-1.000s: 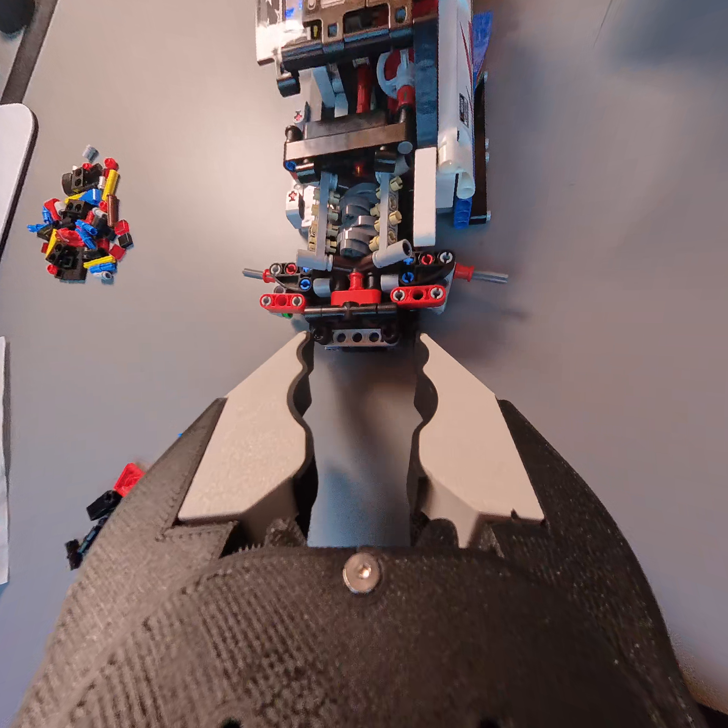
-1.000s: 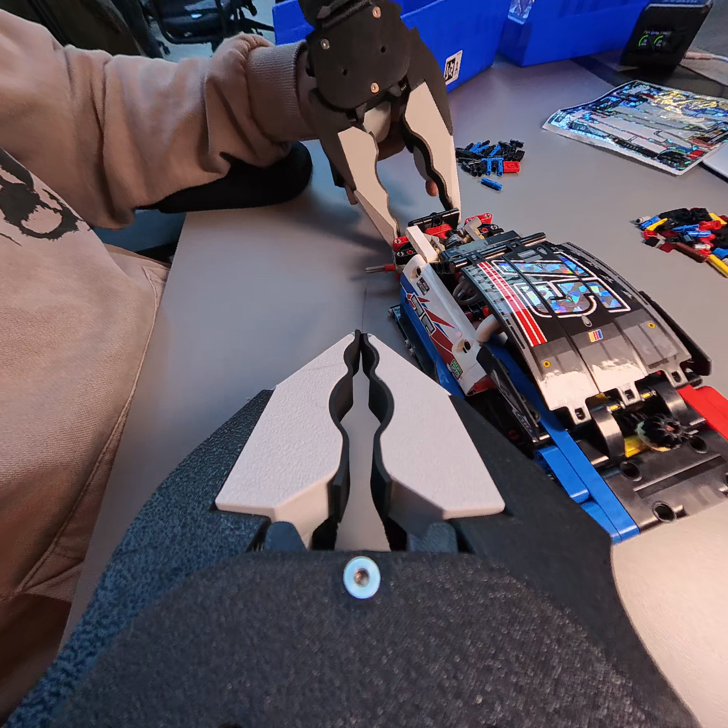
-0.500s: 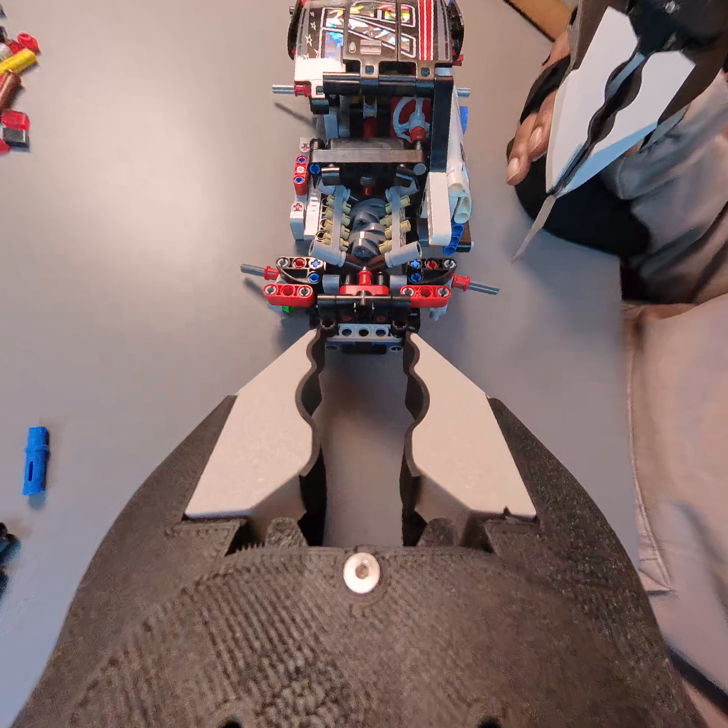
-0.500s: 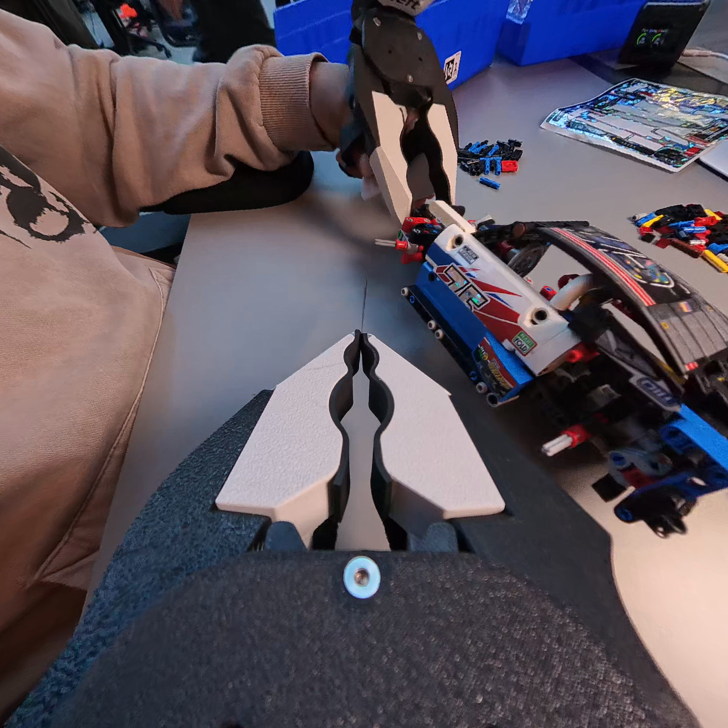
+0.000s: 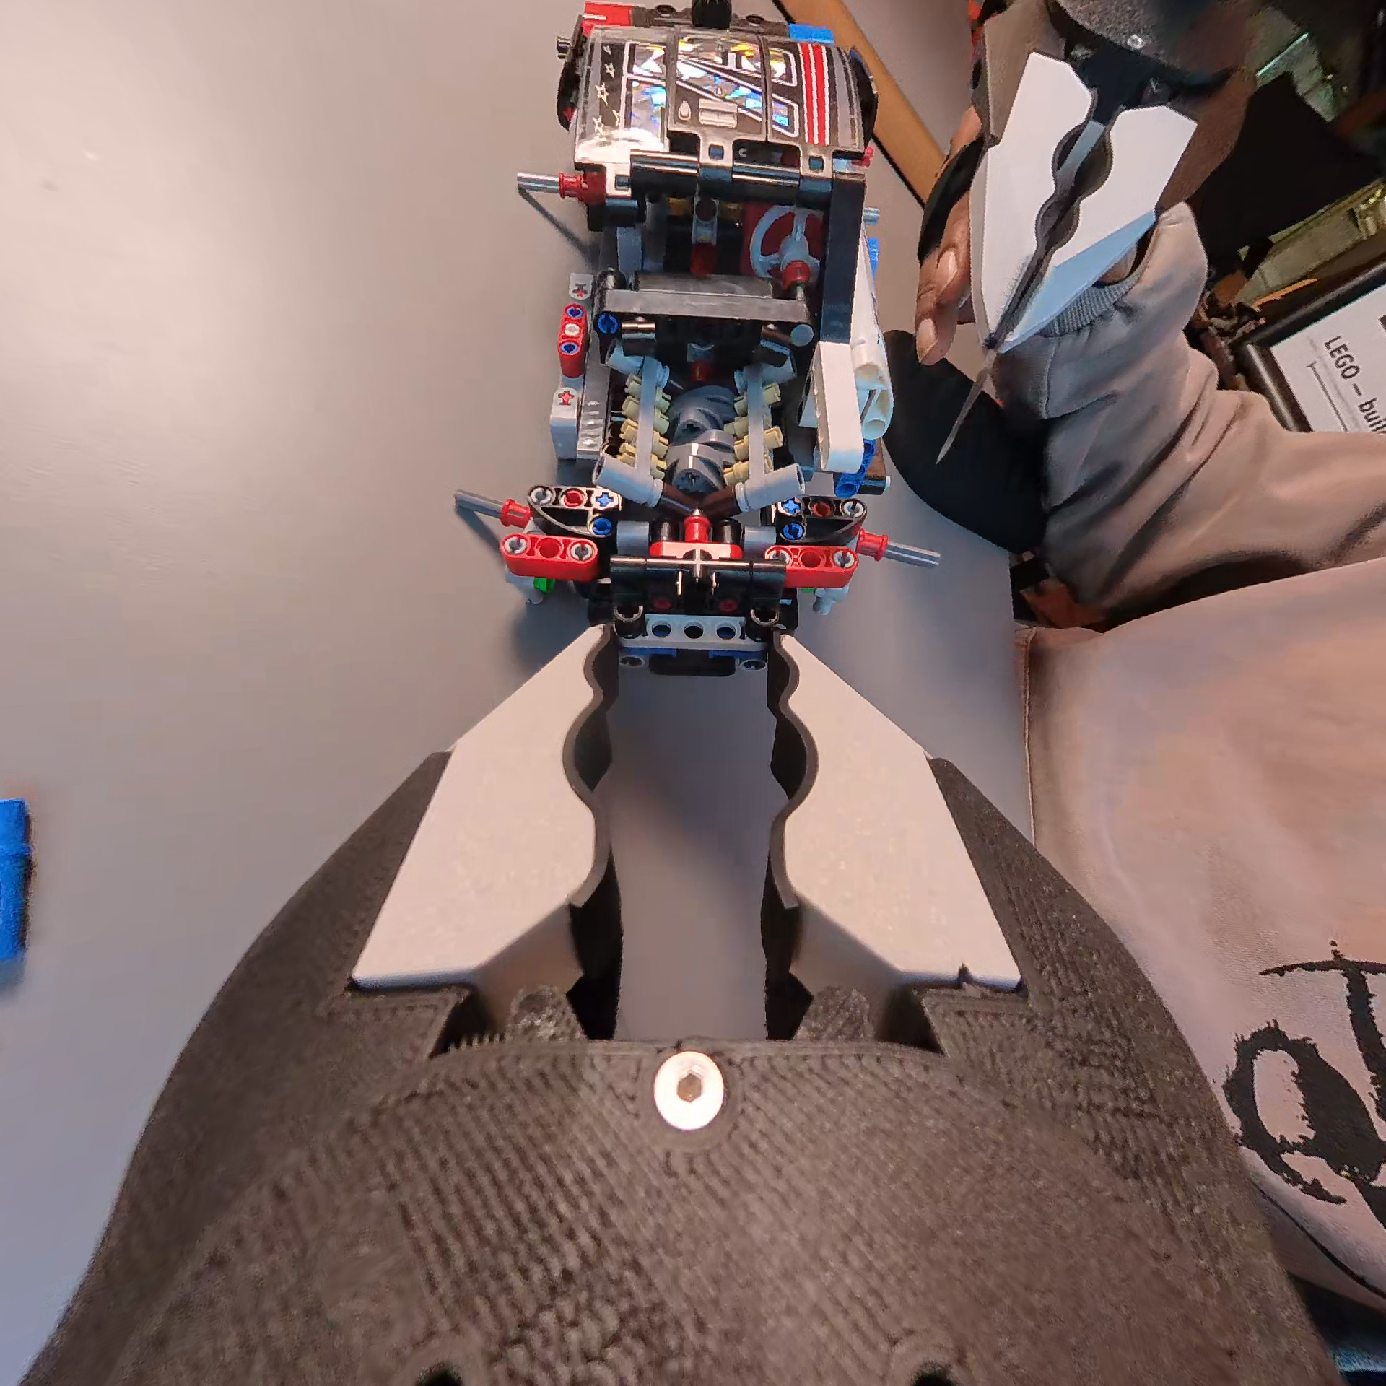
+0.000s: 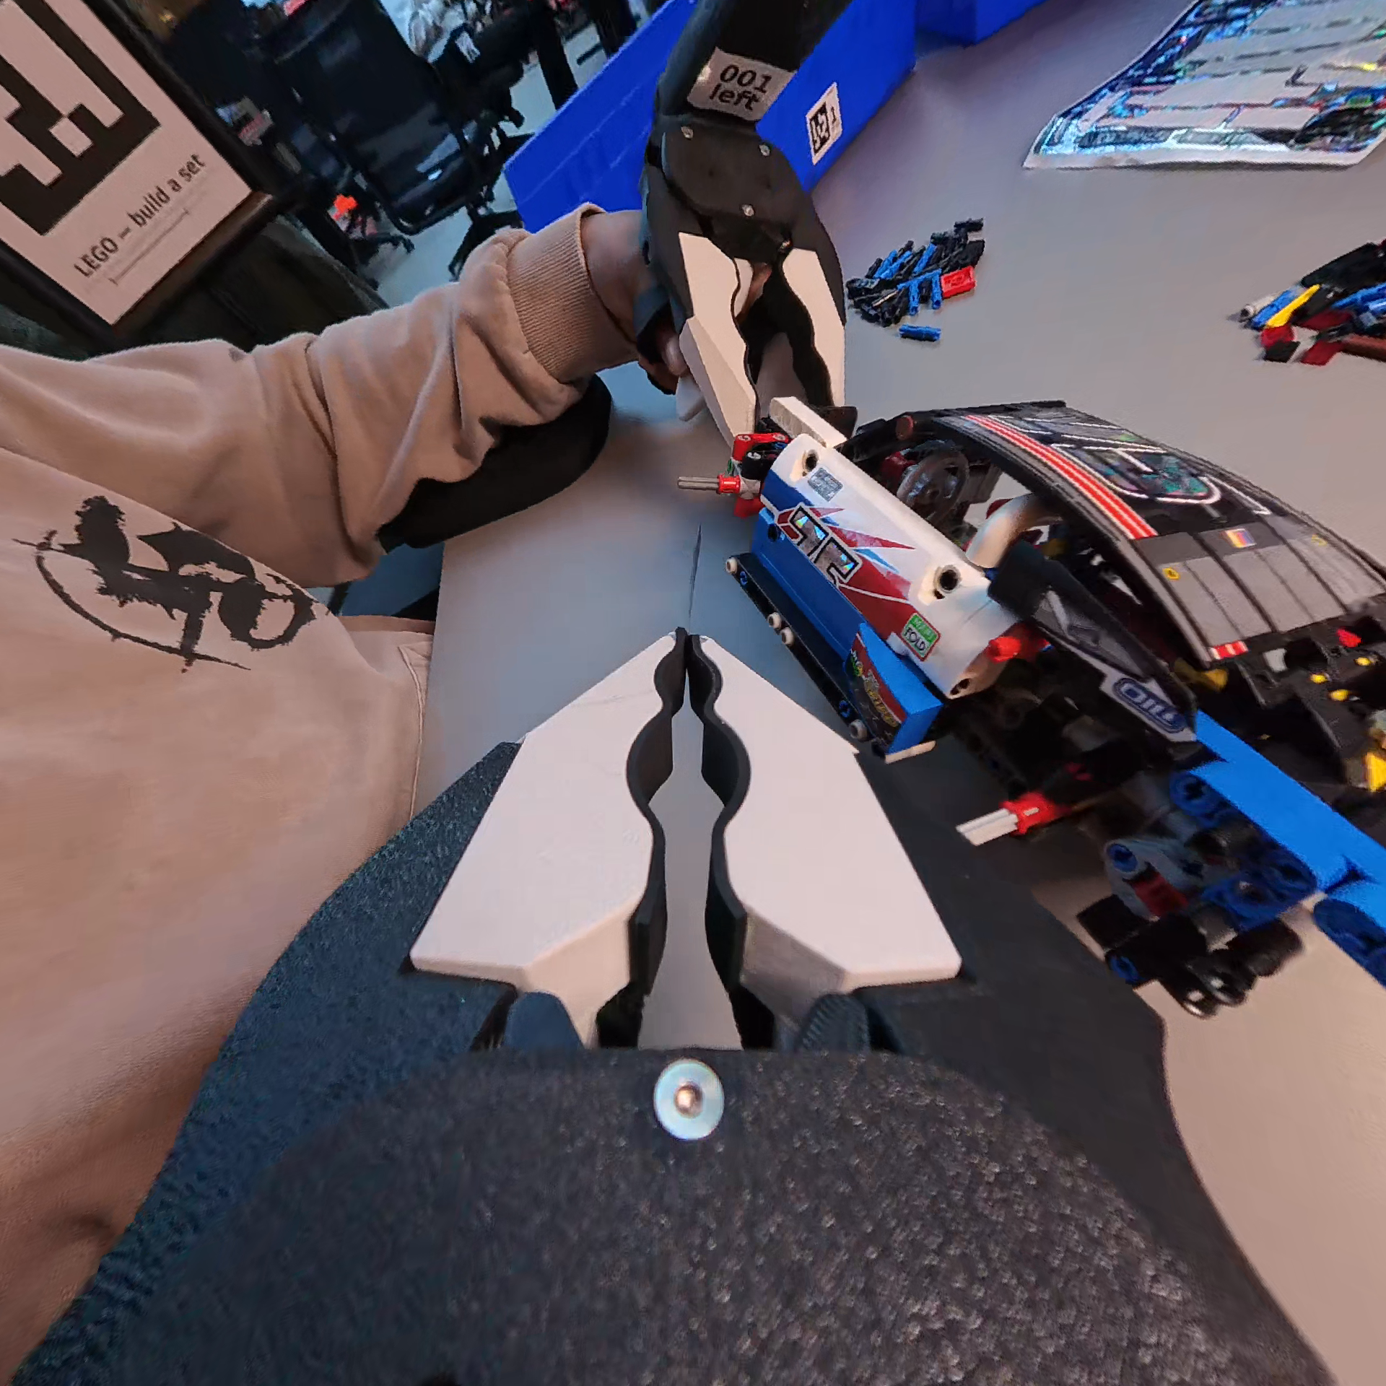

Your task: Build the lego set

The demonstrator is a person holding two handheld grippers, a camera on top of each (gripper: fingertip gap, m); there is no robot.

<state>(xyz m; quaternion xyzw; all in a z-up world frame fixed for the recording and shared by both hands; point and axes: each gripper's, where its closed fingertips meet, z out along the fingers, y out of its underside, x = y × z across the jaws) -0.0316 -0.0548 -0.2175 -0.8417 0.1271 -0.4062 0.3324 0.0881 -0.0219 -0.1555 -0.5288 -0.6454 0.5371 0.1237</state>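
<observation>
The partly built lego car point(image 5: 705, 420) has a black patterned roof, a blue and white side and an open engine bay. My left gripper point(image 5: 691, 645) is shut on the car's near end block, one finger on each side. In the right wrist view the car point(image 6: 862, 570) is tilted onto its side, with the left gripper point(image 6: 757, 397) holding its far end. My right gripper point(image 6: 686, 637) is shut and empty, hovering over the grey table beside the car's blue side. It also shows in the left wrist view point(image 5: 1005, 337), at the upper right.
A pile of small black and blue pieces point(image 6: 915, 277) and a mixed pile point(image 6: 1327, 315) lie beyond the car. An instruction booklet point(image 6: 1215, 82) and blue bins point(image 6: 615, 127) are at the back. A blue pin point(image 5: 11, 877) lies left. The person's sleeve point(image 6: 337, 420) borders the table. The grippers' ends are close to 15 centimetres from one another.
The left gripper has closed on the car's end and swung it round, tipping it onto its side. The loose pile has left the left wrist view. The right gripper stays shut.
</observation>
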